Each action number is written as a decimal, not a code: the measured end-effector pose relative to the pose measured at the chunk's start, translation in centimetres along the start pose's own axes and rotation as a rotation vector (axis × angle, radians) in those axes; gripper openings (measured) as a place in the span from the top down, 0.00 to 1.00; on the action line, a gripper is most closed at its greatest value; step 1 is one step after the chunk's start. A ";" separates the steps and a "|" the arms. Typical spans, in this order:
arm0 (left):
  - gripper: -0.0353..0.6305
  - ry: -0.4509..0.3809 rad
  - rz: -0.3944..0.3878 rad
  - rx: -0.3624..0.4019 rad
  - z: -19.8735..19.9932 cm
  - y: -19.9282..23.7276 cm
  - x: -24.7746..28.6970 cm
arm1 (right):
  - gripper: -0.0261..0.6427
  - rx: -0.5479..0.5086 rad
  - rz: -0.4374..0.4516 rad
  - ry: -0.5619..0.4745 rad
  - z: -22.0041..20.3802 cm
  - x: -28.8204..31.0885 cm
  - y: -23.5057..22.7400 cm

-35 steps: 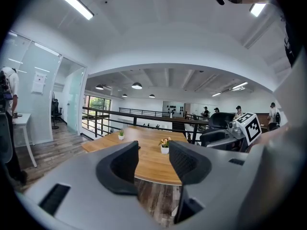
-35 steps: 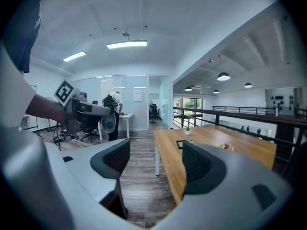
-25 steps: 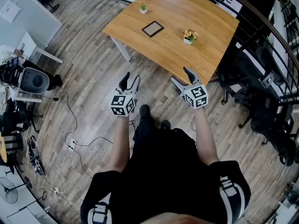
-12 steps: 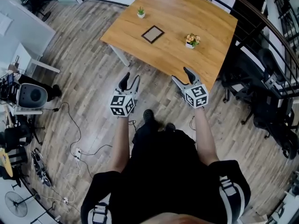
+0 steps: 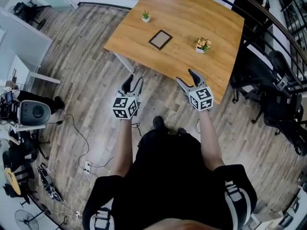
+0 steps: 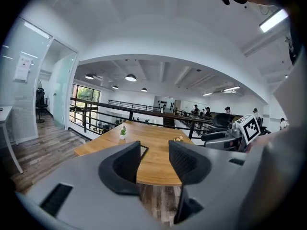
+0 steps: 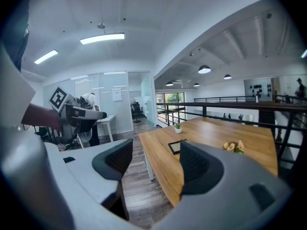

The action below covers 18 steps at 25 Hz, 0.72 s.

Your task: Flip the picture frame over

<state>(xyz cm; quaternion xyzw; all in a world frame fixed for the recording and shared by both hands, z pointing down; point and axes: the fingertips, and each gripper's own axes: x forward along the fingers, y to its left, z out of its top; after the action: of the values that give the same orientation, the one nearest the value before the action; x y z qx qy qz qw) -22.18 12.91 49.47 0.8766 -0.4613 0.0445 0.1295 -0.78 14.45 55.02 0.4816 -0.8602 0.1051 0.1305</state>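
The picture frame (image 5: 160, 39), dark-edged and small, lies flat near the middle of the wooden table (image 5: 177, 13). It also shows between the jaws in the left gripper view (image 6: 143, 150) and in the right gripper view (image 7: 176, 146), still far off. My left gripper (image 5: 133, 84) hangs over the floor short of the table's near edge, open and empty. My right gripper (image 5: 186, 78) is at the table's near edge, open with nothing between its jaws. In both gripper views the left gripper (image 6: 154, 164) and the right gripper (image 7: 156, 162) show bare pads.
A small potted plant (image 5: 146, 17) stands left of the frame and a pot of flowers (image 5: 203, 44) to its right. Office chairs (image 5: 276, 99) and a dark railing (image 5: 268, 28) lie to the right. Cables (image 5: 76, 133) and equipment (image 5: 29, 111) clutter the floor on the left.
Both grippers have come nearer to the table as the person walks forward. The table and frame sit a little lower and closer in the head view.
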 end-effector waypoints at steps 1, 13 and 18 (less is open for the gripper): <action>0.65 0.003 -0.007 -0.002 -0.1 0.4 0.2 | 0.51 0.004 -0.009 0.002 0.0 0.3 0.0; 0.65 0.039 -0.065 0.005 -0.4 4.1 1.8 | 0.52 0.031 -0.076 0.022 -0.2 3.2 0.4; 0.65 0.047 -0.055 0.002 -0.3 5.9 2.8 | 0.52 0.032 -0.074 0.015 0.6 5.3 -0.2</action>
<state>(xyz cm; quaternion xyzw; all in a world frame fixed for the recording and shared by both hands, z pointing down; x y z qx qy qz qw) -25.40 7.56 51.39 0.8879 -0.4336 0.0617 0.1407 -3.40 9.92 56.24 0.5144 -0.8390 0.1174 0.1329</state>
